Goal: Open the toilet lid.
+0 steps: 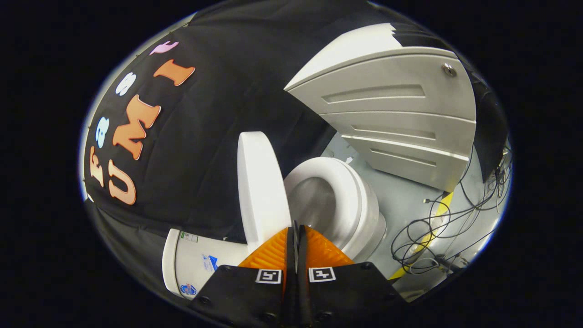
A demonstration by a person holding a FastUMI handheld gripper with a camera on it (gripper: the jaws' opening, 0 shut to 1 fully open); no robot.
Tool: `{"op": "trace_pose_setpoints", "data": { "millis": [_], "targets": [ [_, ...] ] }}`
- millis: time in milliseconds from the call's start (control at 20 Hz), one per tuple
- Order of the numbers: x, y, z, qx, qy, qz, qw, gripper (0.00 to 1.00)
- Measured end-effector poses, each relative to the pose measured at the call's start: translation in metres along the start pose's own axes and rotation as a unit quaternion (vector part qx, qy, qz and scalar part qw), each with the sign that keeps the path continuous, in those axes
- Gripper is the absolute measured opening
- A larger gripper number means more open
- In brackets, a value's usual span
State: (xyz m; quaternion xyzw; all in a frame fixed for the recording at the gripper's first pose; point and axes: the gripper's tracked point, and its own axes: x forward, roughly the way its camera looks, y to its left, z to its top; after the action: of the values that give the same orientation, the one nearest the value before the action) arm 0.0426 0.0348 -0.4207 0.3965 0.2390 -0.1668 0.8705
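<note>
- The tool (296,228) has its two fingers pressed together, with only a thin slit between them, and it pinches nothing.
- The lid (260,191) is already raised. It stands on its edge, just ahead of the fingertips at about 11 o'clock, and its near end comes down to the left finger. I cannot tell if they touch.
- The long axis of the lid runs nearly straight away from the tool, toward 12 o'clock, so the tool looks along its thin edge.
- The seat (350,191) and the bowl (314,200) lie open at about 1 o'clock from the fingertips, on the other side of the lid.
- The tank (191,264) is at about 9 o'clock of the tool, behind the lid.
- My judgement: the opening looks almost done. If the lid still needs to rest, the push must go sideways toward 9 o'clock, to the tank, and not forward.
- A cabinet (401,118) stands beyond the bowl at 1 o'clock, and cables (437,228) lie on the floor (401,200) at 3 o'clock, well apart from the lid.
</note>
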Motion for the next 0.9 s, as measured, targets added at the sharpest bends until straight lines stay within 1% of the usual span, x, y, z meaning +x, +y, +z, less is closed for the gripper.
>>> {"op": "trace_pose_setpoints", "data": {
  "millis": [500,900],
  "targets": [
    [-0.016,0.04,0.0,-0.07,-0.018,0.004,0.997,0.08],
    [-0.032,0.069,-0.007,-0.137,-0.025,0.004,0.99,0.08]
  ]
}}
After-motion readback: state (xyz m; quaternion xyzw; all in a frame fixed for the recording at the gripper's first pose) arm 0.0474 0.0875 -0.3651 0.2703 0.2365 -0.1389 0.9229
